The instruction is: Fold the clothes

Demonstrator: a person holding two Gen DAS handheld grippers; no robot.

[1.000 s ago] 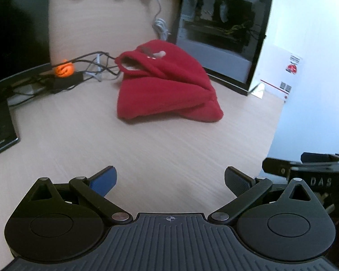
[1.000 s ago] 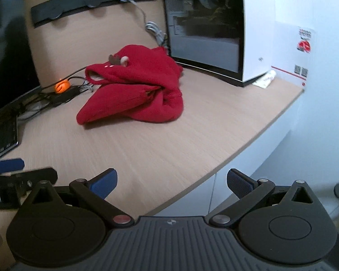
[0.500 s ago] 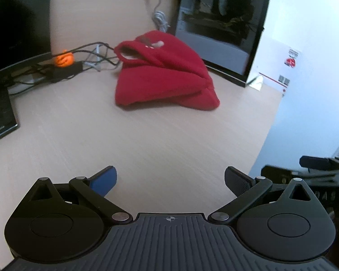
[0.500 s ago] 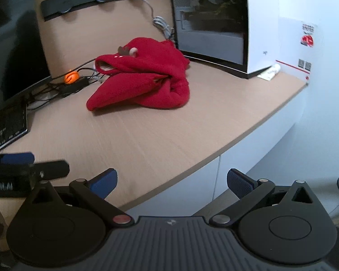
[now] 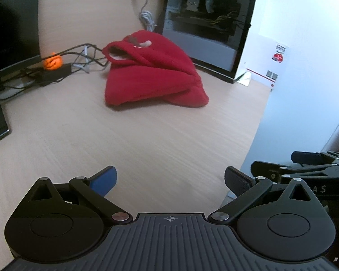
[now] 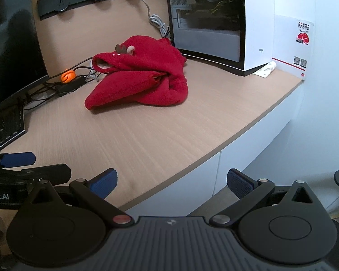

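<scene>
Both grippers, left point(image 5: 170, 179) and right point(image 6: 171, 180), gape wide, holding nothing; red fleece point(image 5: 153, 74) lies well ahead, stretched sideways, neither clearly nearer.

Monitor point(image 6: 11, 52) and keyboard point(image 6: 6, 128) at the desk's point(image 6: 147, 135) left edge are cropped by the frame, and the wall sticker's point(image 6: 304, 33) print is too tiny to read.
</scene>
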